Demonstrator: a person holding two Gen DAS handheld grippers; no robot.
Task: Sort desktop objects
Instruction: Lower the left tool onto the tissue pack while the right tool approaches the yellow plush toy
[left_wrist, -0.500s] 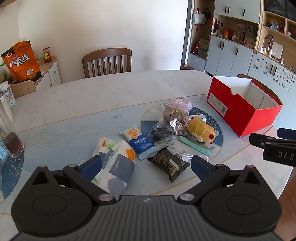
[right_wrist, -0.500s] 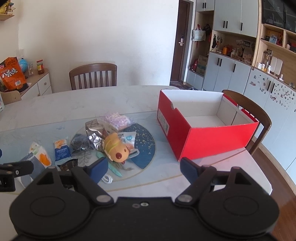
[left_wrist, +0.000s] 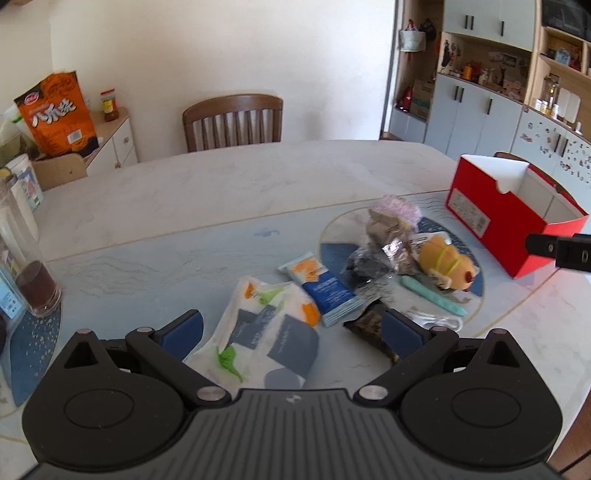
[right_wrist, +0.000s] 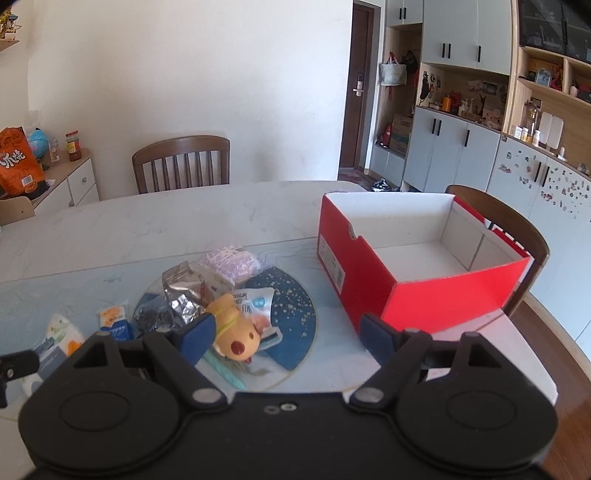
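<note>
Marble-white with a pale blue inlay, the counter (left_wrist: 155, 206) carried a loose heap of small things in the left wrist view. The left hand-held gripper (left_wrist: 291, 328) hung over the near edge with its blue pads spread wide, nothing between them pressed. Under the gap lay a white packet with grey squares and orange spots (left_wrist: 269, 332), and a dark brown snack wrapper (left_wrist: 365, 325) was partly hidden by the right-hand pad. Just beyond lay a blue and orange sachet (left_wrist: 319, 286), a black crumpled bag (left_wrist: 364, 264), a silver foil pouch (left_wrist: 388, 236), a pink knitted piece (left_wrist: 397, 206), a yellow plush toy (left_wrist: 445, 260) and a teal pen (left_wrist: 432, 295), all crowded together. The red box (left_wrist: 495, 221) stood open-topped well to the right, with the tip of the other gripper showing in front of it. A glass of dark liquid (left_wrist: 35, 280) stood at the left edge, and a wooden chair (left_wrist: 232, 122) sat behind the counter.

In the right wrist view, the right hand-held gripper (right_wrist: 286, 334) was also wide apart and held nothing. Its left-hand pad covered part of the plush toy (right_wrist: 236, 328), which lay on a round blue mat (right_wrist: 295, 306). The silver pouch (right_wrist: 184, 291) and pink piece (right_wrist: 232, 262) sat behind the toy. The red box (right_wrist: 369, 280), white inside, stood apart to the right of the heap, with a second chair (right_wrist: 517, 229) behind it.
</note>
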